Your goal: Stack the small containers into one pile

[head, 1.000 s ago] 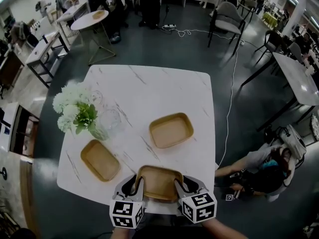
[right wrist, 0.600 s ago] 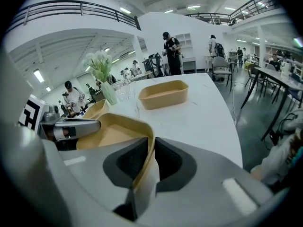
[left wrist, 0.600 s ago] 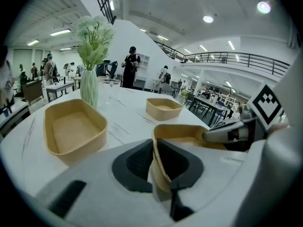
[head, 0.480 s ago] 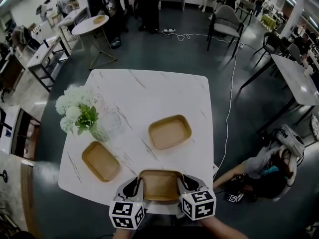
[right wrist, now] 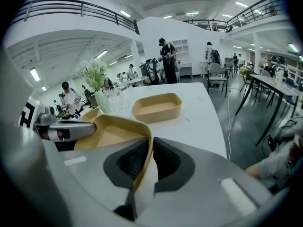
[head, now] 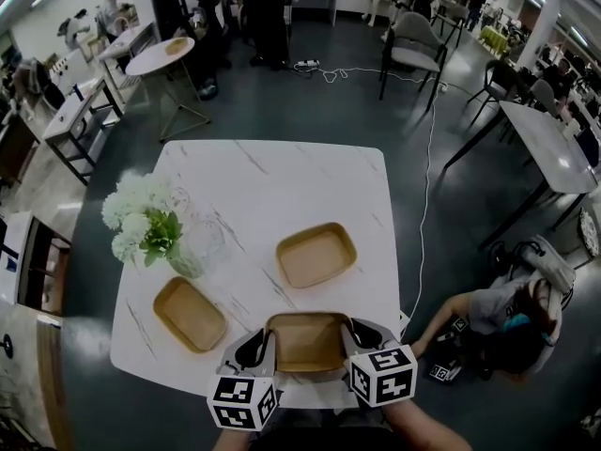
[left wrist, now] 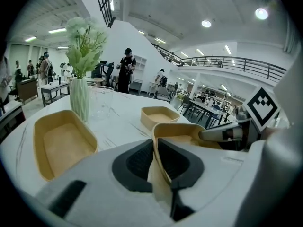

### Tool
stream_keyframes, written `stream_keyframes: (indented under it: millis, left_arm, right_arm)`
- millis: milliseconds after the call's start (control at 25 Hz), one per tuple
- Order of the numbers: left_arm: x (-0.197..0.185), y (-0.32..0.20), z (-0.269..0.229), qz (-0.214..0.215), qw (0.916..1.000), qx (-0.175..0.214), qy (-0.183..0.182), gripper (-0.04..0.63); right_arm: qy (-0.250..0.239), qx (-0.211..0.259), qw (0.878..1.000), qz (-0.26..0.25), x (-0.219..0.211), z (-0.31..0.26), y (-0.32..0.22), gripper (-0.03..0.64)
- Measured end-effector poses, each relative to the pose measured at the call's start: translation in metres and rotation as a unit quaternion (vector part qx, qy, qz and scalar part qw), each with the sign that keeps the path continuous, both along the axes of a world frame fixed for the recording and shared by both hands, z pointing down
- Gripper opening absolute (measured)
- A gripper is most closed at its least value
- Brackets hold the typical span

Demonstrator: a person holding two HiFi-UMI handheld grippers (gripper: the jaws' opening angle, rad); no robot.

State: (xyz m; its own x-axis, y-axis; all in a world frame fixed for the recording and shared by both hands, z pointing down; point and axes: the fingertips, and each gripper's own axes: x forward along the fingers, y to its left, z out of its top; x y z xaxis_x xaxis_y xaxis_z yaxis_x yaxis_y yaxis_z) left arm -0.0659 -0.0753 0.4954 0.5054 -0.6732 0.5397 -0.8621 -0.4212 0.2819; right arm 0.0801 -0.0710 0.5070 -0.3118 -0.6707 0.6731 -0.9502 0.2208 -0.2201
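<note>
White marble-patterned counter [head: 272,186] stands in a busy open hall of desks and chairs. At its left edge is a vase [head: 183,263] of white flowers with a clear glass [head: 205,238] just beside it. Nearer the person, below the vase, lies the left container [head: 190,314], a shallow tan tray, open side up and empty.

Next comes the left claw [head: 266,346]. Its jaws have just eased a little apart, but its pads are clamped on the left side wall of the held container [head: 305,341], one pad inside the rim and one outside. This tray sits at the counter's near edge between the two claws. Whether its base has cleared the counter cannot be told. Beyond it, well apart and near the counter's middle, rests the middle container [head: 316,255], also empty and upright.

The right claw [head: 349,338] pinches the opposite wall the same way, and its jaws have just been closing on it.

The trays look light and thin-walled, probably pressed fibre or thin plastic. The held wall bows slightly between the pads, so a hard squeeze would likely buckle it. The matte rim should not slip much. Gripping the two opposite walls near their middles seems the best hold, keeping the tray level so it can nest squarely into another.

On the floor to the far right, a person [head: 507,318] sits.
</note>
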Motion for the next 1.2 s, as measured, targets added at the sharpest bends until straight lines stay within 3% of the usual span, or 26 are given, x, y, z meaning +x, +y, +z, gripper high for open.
stream_keyframes:
  millis: [520, 1200]
  left_arm:
    - [0.007, -0.027, -0.013, 0.038, 0.9989, 0.007, 0.025, 0.038]
    - [0.014, -0.066, -0.034, 0.016, 0.9989, 0.018, 0.040, 0.052]
  right_arm:
    - [0.032, 0.019, 0.999, 0.032, 0.009, -0.020, -0.031, 0.018]
    - [0.068, 0.035, 0.996, -0.035, 0.013, -0.052, -0.091, 0.018]
